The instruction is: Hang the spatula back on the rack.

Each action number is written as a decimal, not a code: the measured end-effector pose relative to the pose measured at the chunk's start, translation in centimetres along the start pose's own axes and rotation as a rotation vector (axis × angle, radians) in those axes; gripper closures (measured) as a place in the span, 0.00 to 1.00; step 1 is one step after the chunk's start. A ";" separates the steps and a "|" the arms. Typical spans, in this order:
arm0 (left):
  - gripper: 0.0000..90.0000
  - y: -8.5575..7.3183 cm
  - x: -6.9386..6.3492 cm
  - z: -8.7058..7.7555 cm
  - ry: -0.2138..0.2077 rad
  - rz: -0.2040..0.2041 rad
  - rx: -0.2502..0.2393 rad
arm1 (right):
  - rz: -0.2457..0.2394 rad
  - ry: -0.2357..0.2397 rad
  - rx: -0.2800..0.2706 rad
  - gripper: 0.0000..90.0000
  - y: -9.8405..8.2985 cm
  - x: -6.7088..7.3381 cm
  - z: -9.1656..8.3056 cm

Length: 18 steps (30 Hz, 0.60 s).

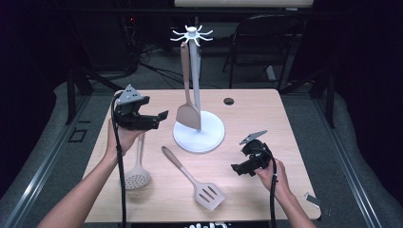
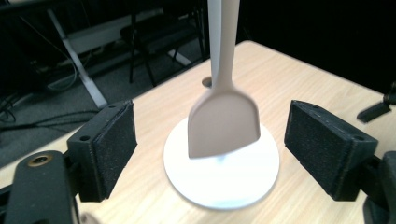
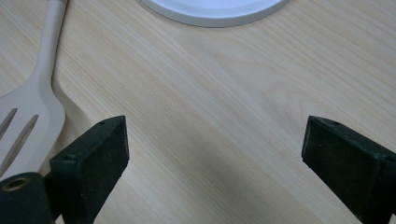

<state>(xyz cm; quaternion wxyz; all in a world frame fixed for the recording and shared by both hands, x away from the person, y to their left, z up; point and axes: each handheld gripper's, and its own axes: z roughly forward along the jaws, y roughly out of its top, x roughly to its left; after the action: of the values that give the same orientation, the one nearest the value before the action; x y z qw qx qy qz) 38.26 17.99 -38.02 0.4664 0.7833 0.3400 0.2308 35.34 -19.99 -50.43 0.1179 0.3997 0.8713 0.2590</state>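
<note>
A white utensil stand (image 1: 198, 135) with a hooked top stands at the table's middle. A solid beige spatula (image 1: 188, 114) hangs from one hook, its blade just above the round base. My left gripper (image 1: 160, 119) is held above the table to the left of that blade, open, with nothing between its pads. In the left gripper view the spatula (image 2: 224, 123) hangs ahead of the open gripper (image 2: 212, 142), over the stand's base (image 2: 224, 186). My right gripper (image 1: 238, 170) rests low near the table's right side, open and holding nothing. The right gripper view has bare wood between the pads of the right gripper (image 3: 215, 158).
A slotted spatula (image 1: 199, 186) lies at the front centre, also at the left in the right gripper view (image 3: 28, 112). A perforated skimmer spoon (image 1: 137, 173) lies under the left forearm. A cable hole (image 1: 229, 101) is at the back right. A dark chair (image 1: 266, 38) stands beyond the table.
</note>
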 end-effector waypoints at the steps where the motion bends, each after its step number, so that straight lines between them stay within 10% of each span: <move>1: 0.17 -0.4 0.0 0.0 -0.004 -0.003 0.006 | 0.000 -0.001 0.000 0.07 0.0 0.0 0.0; 18: 0.14 -6.9 -0.6 0.7 -0.020 -0.071 0.089 | -0.005 0.005 0.009 0.07 0.1 0.4 0.2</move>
<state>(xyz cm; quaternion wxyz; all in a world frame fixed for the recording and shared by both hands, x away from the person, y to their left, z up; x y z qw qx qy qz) 36.14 19.43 -44.49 0.4422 0.7931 0.3728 0.1910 35.22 -19.59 -50.55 0.1144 0.3975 0.8738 0.2557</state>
